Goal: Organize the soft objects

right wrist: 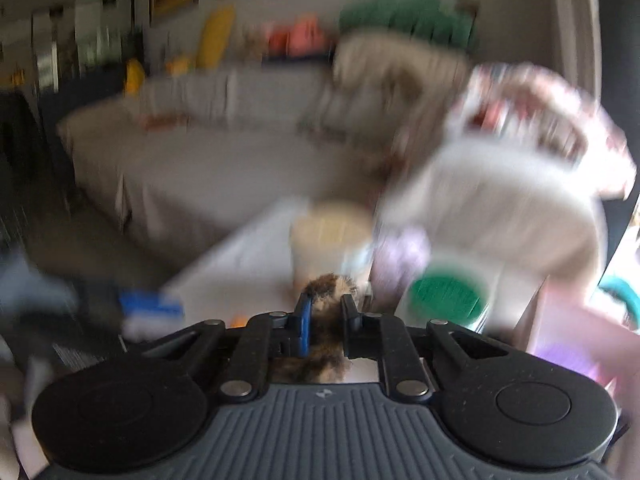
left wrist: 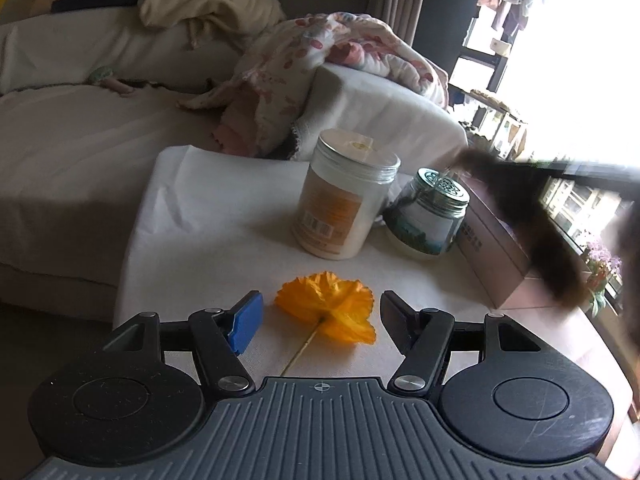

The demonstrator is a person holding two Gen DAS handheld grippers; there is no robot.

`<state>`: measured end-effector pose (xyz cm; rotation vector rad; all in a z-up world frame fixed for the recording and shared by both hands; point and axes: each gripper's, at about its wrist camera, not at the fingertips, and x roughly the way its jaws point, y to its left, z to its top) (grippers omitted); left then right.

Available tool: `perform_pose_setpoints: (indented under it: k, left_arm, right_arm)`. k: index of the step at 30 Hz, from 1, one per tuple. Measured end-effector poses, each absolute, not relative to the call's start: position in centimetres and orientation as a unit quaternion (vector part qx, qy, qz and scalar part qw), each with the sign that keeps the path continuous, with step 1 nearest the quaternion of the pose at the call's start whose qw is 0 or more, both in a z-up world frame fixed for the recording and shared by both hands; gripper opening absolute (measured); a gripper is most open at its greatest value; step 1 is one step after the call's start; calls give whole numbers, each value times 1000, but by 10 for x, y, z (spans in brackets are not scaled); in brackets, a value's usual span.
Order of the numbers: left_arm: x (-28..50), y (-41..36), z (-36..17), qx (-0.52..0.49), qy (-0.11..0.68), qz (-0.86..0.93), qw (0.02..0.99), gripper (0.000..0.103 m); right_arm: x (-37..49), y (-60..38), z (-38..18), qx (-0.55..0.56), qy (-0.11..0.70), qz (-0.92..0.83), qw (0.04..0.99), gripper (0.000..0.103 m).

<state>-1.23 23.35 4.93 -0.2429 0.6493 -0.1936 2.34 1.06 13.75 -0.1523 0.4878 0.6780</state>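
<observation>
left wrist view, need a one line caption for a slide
Open left gripper poised over an orange fabric flower on the white-covered table.

jars (left wrist: 346,196): 2 | orange flower (left wrist: 326,306): 1 | furry brown piece (left wrist: 532,232): 1, blurred, perhaps | box (left wrist: 494,248): 1

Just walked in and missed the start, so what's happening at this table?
A person is tidying soft things with two handheld grippers. The right gripper is shut on a brown furry piece, which hangs blurred at the right of the left wrist view. The left gripper is open, its fingers either side of an orange flower lying on the white cloth. Two jars stand behind it.
</observation>
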Motion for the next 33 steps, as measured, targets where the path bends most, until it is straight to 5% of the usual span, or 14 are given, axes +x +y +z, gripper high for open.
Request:
perform_pose_setpoints:
  k: [1,10,21,33]
  left_arm:
    - [-12,233,49,-120,317,-95,936,70]
    - [-16,231,51,-124,311,-99,937,70]
    - [-15,212,59,-118,312,-142,932,70]
    - [24,163,77,-107,331,-173,921,70]
  right_arm:
    - [20,5,150,-66,221,329,916,1]
    - [-4,-24,212,-41,141,337,930,0]
    - [23,-19,105,-93,308,301,898,17]
    - [19,-28,28,-43,382,355,852,20]
